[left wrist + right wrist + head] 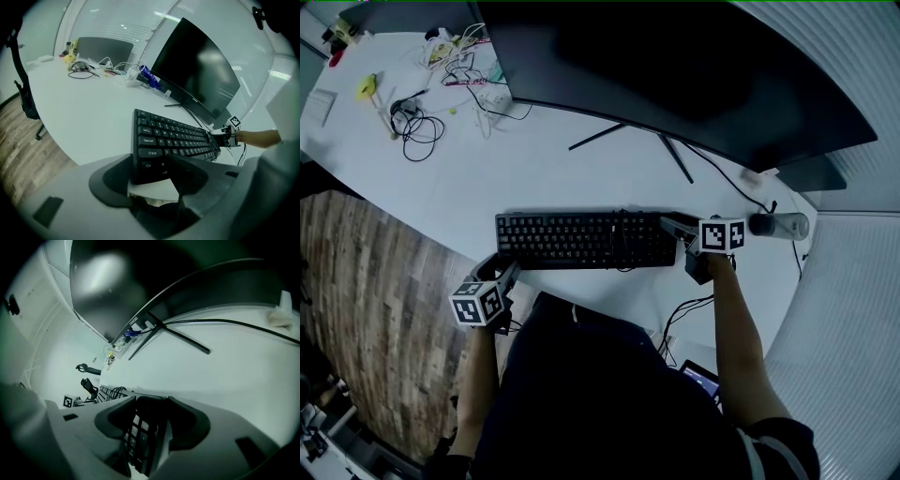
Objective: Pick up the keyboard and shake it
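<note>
Black keyboard (586, 240) lies on the white desk (581, 178), close to the near edge, long side running left-right, just in front of the person. A thin black cord (623, 246) is draped across its right part.

Left end sits btw the jaws of the left gripper (508, 272). In the left gripper view the Ctrl/Shift corner is inside the gap, jaws spread wide & not clamping it.

Right end sits btw the jaws of the right gripper (673, 228). It shows edge-on in the right gripper view, w/ a strip of desk visible btw the keyboard & one jaw, so those fingers are loose too, nothing pinched. Both grippers slant down at the desk, one arm each side of the person's dark top.

Beyond the keyboard: thin splayed legs of the stand (637, 141), w/ the big dark curved monitor (675, 75) above them.

Just right of the right gripper, a see-through cylinder (780, 225) lies on its side near the desk's right edge.

Far left corner: tangle of cables (417, 122), a white power strip (492, 94), small yellow item (366, 87), too small to ID.

Left of the desk, wood floor (384, 309).
</note>
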